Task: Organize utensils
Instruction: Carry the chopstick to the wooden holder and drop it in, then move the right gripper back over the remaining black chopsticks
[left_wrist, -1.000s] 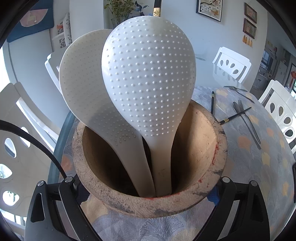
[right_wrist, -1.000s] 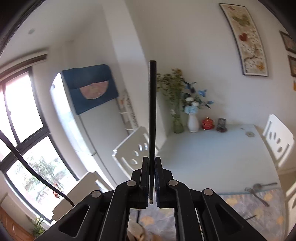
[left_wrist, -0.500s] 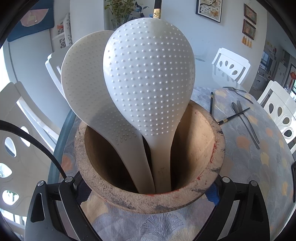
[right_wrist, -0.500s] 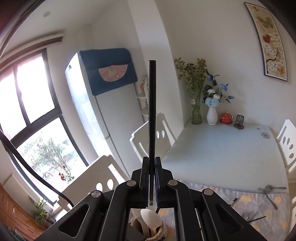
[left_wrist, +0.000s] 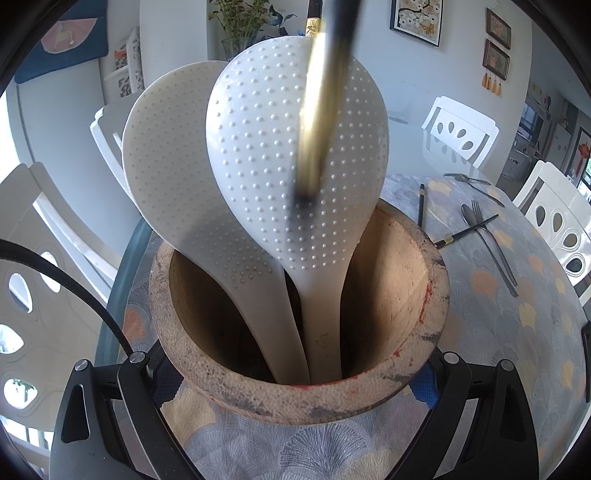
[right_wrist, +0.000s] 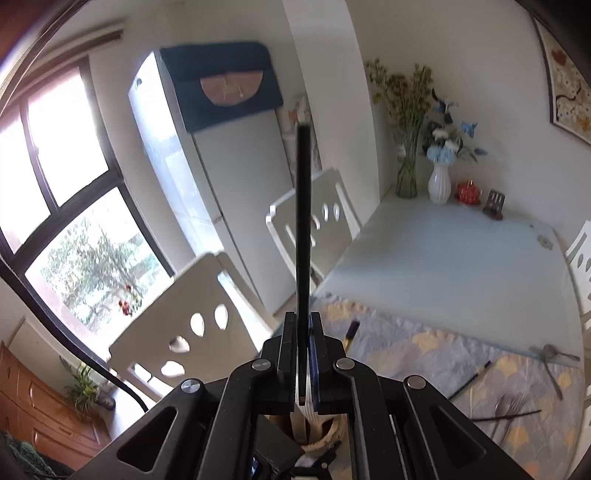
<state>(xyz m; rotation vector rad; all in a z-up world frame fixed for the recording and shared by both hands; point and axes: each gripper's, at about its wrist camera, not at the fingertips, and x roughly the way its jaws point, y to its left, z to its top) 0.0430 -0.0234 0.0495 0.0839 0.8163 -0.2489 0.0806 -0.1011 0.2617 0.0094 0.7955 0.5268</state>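
Note:
In the left wrist view a brown clay pot (left_wrist: 424, 295) stands on the patterned cloth, gripped between the two fingers of my left gripper (left_wrist: 295, 373). Two white dotted rice paddles (left_wrist: 258, 166) (left_wrist: 166, 147) stand in it. A black chopstick with a gold band (left_wrist: 321, 110) hangs blurred from above, its tip in front of the right paddle, over the pot's mouth. My right gripper (right_wrist: 303, 354) is shut on that black chopstick (right_wrist: 303, 221), and the pot (right_wrist: 321, 432) shows just below its fingers.
Another gold-banded chopstick (left_wrist: 314, 14) sticks up behind the paddles. Loose chopsticks (left_wrist: 465, 230), a fork and spoon (left_wrist: 487, 243) and more cutlery (left_wrist: 469, 182) lie on the cloth to the right. White chairs (left_wrist: 458, 129) ring the table; vases (right_wrist: 439, 184) stand at its far end.
The right gripper has tipped and come down, bringing the chopstick into the left wrist view over the pot. The pot and left gripper have stayed put.

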